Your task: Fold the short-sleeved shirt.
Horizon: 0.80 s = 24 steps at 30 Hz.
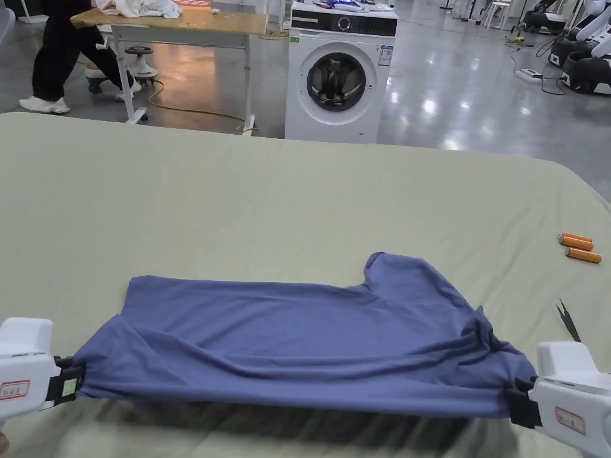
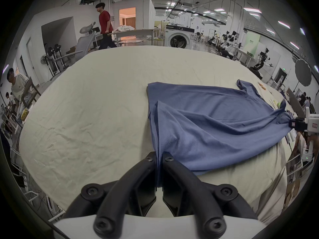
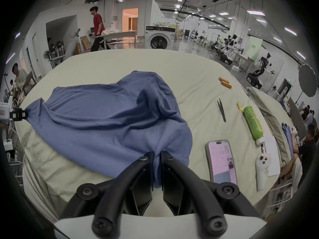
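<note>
A blue short-sleeved shirt (image 1: 298, 340) lies spread on the pale green table cover (image 1: 268, 197), its near edge lifted and stretched between both grippers. My left gripper (image 1: 74, 374) is shut on the shirt's left corner; in the left gripper view the cloth (image 2: 207, 122) runs pinched between the black jaws of my left gripper (image 2: 159, 158). My right gripper (image 1: 514, 390) is shut on the right corner, and the right gripper view has blue fabric (image 3: 112, 118) bunched between the jaws of my right gripper (image 3: 156, 154). One sleeve (image 1: 388, 268) points toward the far side.
Orange batteries (image 1: 579, 245) and black tweezers (image 1: 567, 319) lie on the right of the table. A phone (image 3: 221, 161), a green bottle (image 3: 252, 123) and a white controller (image 3: 262, 170) lie near the right gripper. A washing machine (image 1: 340, 68) and a person at a desk (image 1: 179, 24) stand beyond.
</note>
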Each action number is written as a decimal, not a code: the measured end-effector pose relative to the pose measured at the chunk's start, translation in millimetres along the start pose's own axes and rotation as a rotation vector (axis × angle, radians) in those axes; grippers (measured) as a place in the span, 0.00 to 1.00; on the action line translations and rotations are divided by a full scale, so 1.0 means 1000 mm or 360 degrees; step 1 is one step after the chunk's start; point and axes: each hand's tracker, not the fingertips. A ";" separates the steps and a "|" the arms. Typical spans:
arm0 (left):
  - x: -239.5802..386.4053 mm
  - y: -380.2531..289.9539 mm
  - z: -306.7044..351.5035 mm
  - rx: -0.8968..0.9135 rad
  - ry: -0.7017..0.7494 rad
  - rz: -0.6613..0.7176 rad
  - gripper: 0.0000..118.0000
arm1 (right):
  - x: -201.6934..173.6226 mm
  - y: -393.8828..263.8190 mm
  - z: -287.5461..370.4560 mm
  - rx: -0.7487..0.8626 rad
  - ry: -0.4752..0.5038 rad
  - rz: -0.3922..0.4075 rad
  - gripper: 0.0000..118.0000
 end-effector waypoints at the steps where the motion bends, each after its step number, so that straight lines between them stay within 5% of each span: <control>1: -0.002 -0.003 0.003 -0.0012 -0.0001 -0.0002 0.00 | -0.003 -0.005 0.006 -0.0006 0.0007 -0.0007 0.05; 18: -0.007 -0.095 -0.006 -0.0204 0.0096 -0.0002 0.00 | -0.039 -0.104 -0.013 -0.0245 -0.0045 -0.0048 0.08; 21: -0.006 -0.090 -0.002 -0.0184 0.0090 0.0016 0.01 | -0.040 -0.100 -0.010 -0.0239 -0.0063 -0.0044 0.15; 24: -0.001 -0.080 0.008 -0.0083 0.0085 0.0041 0.12 | -0.041 -0.086 0.003 -0.0160 -0.0159 -0.0076 0.54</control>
